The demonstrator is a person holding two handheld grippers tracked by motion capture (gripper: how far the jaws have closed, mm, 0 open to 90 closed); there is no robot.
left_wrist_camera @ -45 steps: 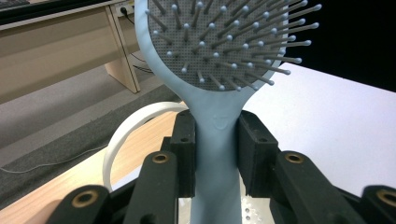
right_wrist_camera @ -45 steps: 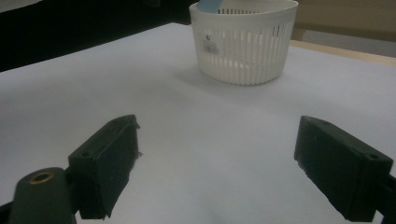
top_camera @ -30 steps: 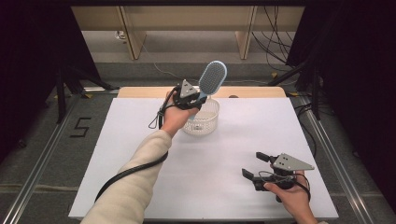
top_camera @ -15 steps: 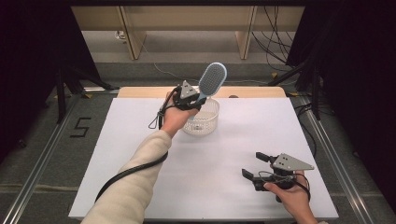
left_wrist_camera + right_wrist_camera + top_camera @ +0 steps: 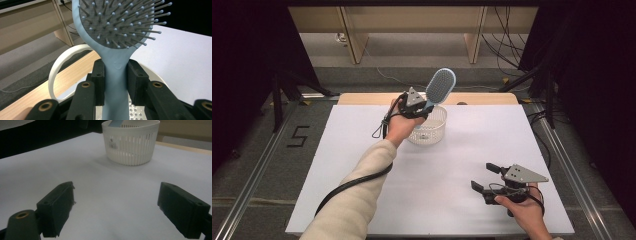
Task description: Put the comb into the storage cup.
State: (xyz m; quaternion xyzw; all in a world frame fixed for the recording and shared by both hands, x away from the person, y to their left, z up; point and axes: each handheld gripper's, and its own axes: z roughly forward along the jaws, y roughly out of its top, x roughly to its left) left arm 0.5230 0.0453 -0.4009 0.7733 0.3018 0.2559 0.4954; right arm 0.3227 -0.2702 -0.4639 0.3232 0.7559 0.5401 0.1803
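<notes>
Nothing has shifted since the earlier frames: left gripper [image 5: 424, 107] stays clamped on the handle of the pale blue plastic paddle hairbrush [image 5: 439, 87], held over the white slotted plastic basket [image 5: 429, 131]. Right gripper [image 5: 486, 177] rests unclenched, well apart on the white table [image 5: 362, 150].

Grey floor [image 5: 257, 165], black curtains [image 5: 242, 60], pale wooden furniture legs [image 5: 354, 42], loose cables [image 5: 507, 35]

High view looks down over the table; each gripper view looks along its jaws; all share the white basket [image 5: 428, 127].
</notes>
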